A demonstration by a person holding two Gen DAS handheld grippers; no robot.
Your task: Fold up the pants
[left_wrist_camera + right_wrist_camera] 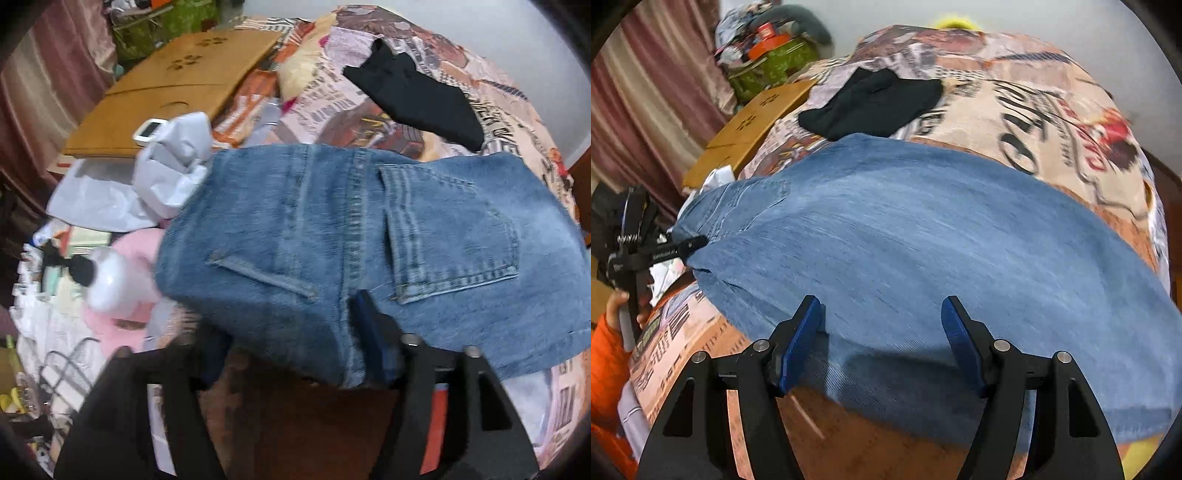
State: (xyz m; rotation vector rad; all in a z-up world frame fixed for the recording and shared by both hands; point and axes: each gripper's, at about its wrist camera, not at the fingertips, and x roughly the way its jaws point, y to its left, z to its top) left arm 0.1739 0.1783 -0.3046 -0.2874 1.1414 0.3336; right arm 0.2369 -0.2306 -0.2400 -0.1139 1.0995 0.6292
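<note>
Blue jeans (332,229) lie folded on a patterned bedspread (325,99), a back pocket (450,236) facing up. My left gripper (291,350) stands open at their near edge, and loose denim lies between its fingers. Its right blue pad (369,332) rests by the centre seam; the left finger is blurred and partly under the cloth. In the right wrist view the jeans (923,236) spread wide. My right gripper (882,317) hovers open over their near edge, pinching nothing. The left gripper (690,245) shows at the far left, its tip at the waist end.
A black garment (417,103) (871,103) lies on the bedspread (1052,122) beyond the jeans. To the left are a flat cardboard box (177,85), a white plastic bag (173,173), a pink thing (125,325) and clutter. An orange sleeve (605,362) holds the left tool. Curtain (646,103) at left.
</note>
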